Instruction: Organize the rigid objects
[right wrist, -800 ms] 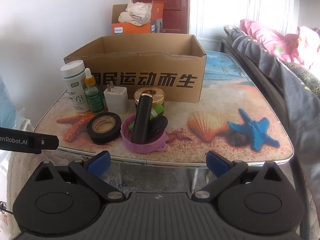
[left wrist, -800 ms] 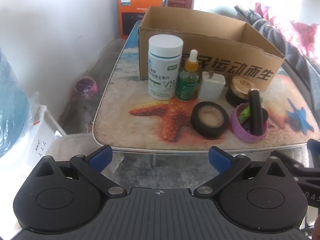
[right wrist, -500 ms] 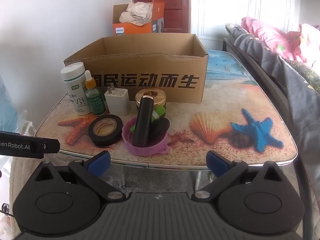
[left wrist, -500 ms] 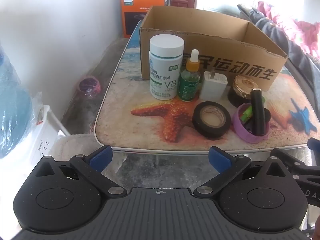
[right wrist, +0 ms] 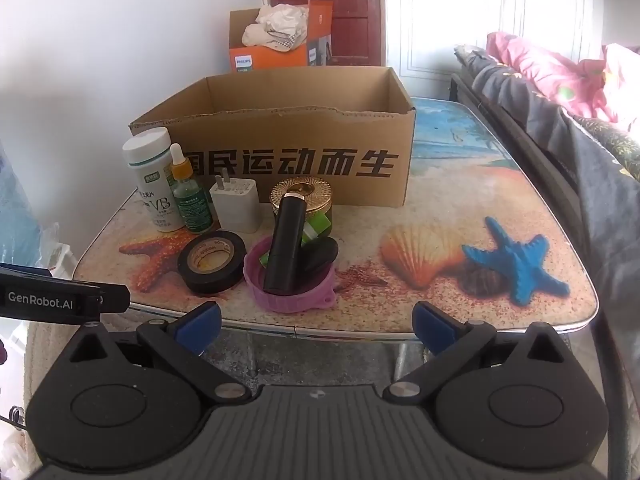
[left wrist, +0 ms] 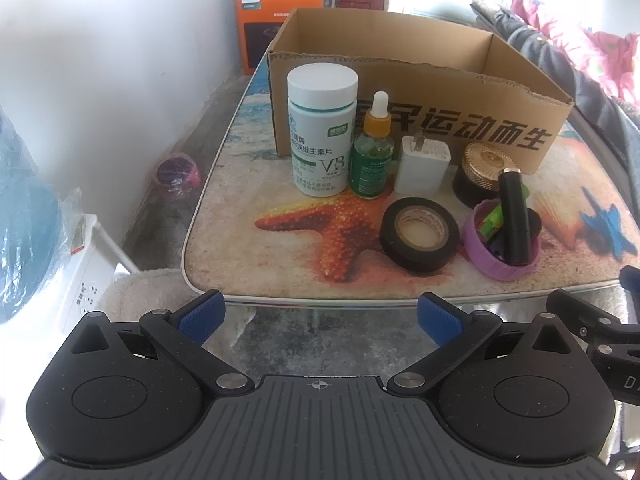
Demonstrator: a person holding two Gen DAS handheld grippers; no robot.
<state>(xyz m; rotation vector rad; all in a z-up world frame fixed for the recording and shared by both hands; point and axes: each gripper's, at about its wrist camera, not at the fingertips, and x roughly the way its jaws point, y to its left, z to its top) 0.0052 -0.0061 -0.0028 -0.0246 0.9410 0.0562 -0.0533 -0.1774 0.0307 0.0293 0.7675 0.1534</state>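
Observation:
An open cardboard box (left wrist: 420, 92) (right wrist: 280, 148) stands on a beach-print table (left wrist: 280, 240). In front of it stand a white vitamin bottle (left wrist: 322, 132) (right wrist: 154, 184), a green dropper bottle (left wrist: 372, 156), a white charger plug (left wrist: 422, 166), a gold-lidded jar (left wrist: 480, 172), a black tape roll (left wrist: 419, 234) (right wrist: 212, 256) and a purple lid (left wrist: 500, 252) (right wrist: 290, 284) holding a black tube (right wrist: 284, 244). My left gripper (left wrist: 318, 318) and right gripper (right wrist: 314, 324) are open and empty, both short of the table's front edge.
An orange Philips box (right wrist: 276, 48) with cloth stands behind the table. A bed with pink bedding (right wrist: 560, 80) runs along the right. A white wall, a blue bag (left wrist: 24, 220) and a white power strip (left wrist: 88, 280) are on the left.
Both grippers have drawn slightly nearer and shifted; the objects look a little larger. Nothing on the table has moved.

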